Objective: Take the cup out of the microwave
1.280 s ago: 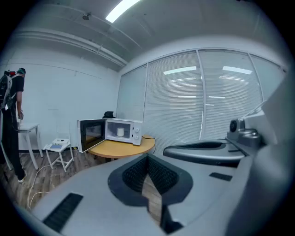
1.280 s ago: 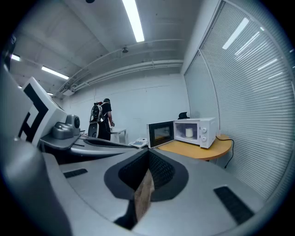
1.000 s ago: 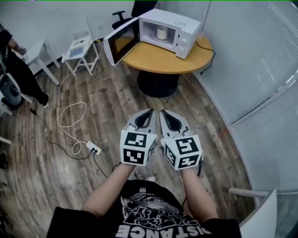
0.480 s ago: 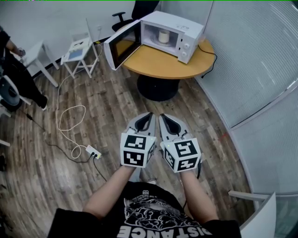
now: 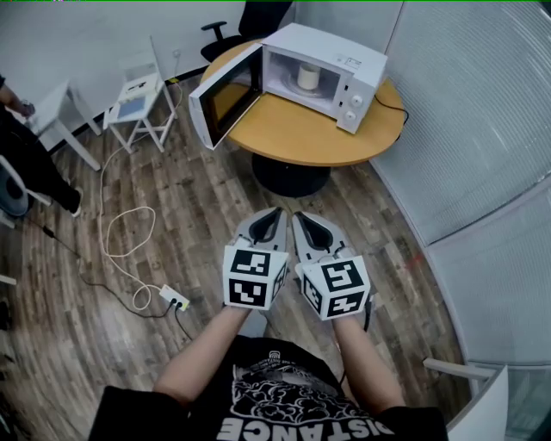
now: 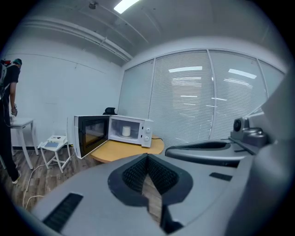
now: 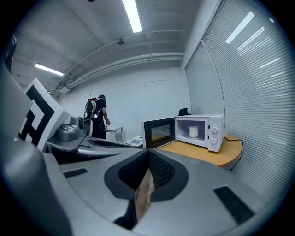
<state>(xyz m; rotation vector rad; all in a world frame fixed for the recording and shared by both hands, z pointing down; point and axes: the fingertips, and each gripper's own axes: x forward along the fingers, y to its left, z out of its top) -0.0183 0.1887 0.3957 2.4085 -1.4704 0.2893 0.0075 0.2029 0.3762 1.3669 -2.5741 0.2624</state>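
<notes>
Cup [image 5: 308, 77] inside the open microwave [image 5: 336, 47], far ahead

Head view: the white cup stands in the microwave on the far worktop [image 5: 293, 129]; left claw [image 5: 275, 211] and right claw [image 5: 298, 215] are near. Left gripper view: clenched, empty. Right gripper view: likewise; open one before reaching past the door [image 5: 224, 93].

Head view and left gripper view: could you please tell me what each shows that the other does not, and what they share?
Only the head view shows the person's forearms, the left gripper and right gripper side by side from above, and the power strip on the floor. Only the left gripper view shows the ceiling light and, close up, that gripper's own jaws shut with nothing between them. Both show the microwave with its door open, the cup inside it, the round table under it and the white stool nearby.
</notes>
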